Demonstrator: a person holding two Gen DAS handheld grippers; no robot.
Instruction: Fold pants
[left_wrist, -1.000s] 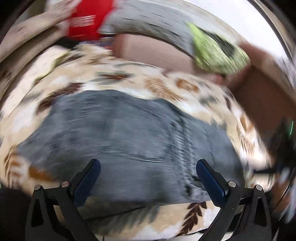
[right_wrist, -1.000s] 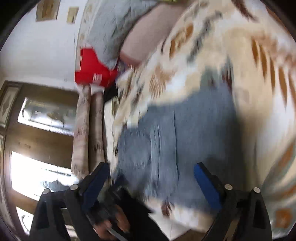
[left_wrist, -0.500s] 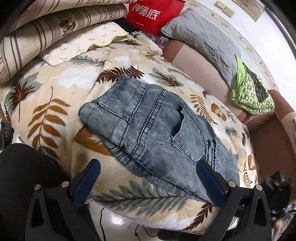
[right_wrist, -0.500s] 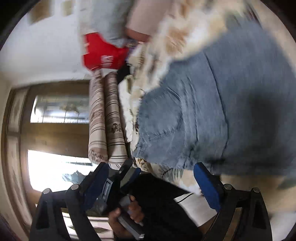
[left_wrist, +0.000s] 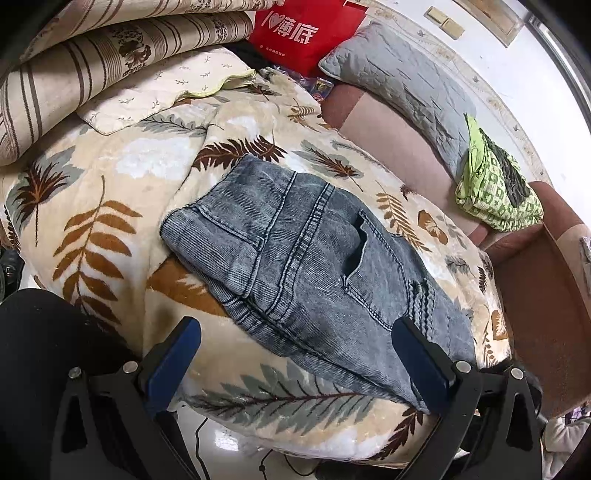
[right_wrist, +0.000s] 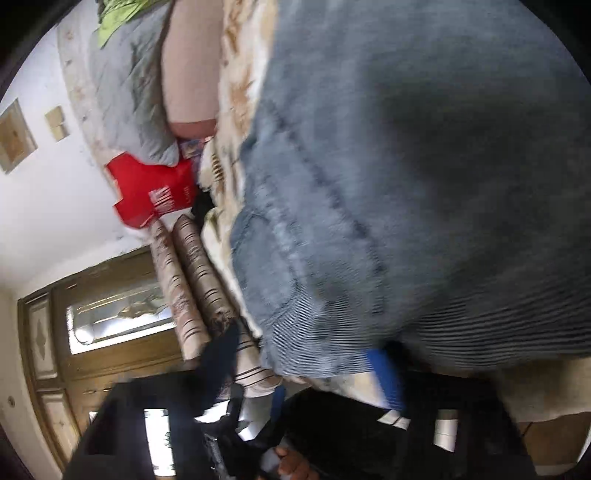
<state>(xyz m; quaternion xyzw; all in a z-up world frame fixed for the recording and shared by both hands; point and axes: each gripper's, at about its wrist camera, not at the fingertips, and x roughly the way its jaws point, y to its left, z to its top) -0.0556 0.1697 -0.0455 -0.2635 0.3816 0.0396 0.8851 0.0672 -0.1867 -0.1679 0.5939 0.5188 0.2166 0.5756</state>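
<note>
The pants lie folded on the leaf-print blanket. The left gripper hangs released above their near edge, while the right gripper, its jaws just closing, crowds the hem; whether it pinches cloth I cannot tell. Next likely comes lifting that edge for another fold, needing a firm pinch.

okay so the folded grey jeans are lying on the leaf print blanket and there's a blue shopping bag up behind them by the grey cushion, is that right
Not quite: the shopping bag is red, not blue. The left wrist view shows it clearly, with white lettering, standing beside the grey cushion. The rest holds: the folded grey jeans lie on the leaf print blanket.
</note>
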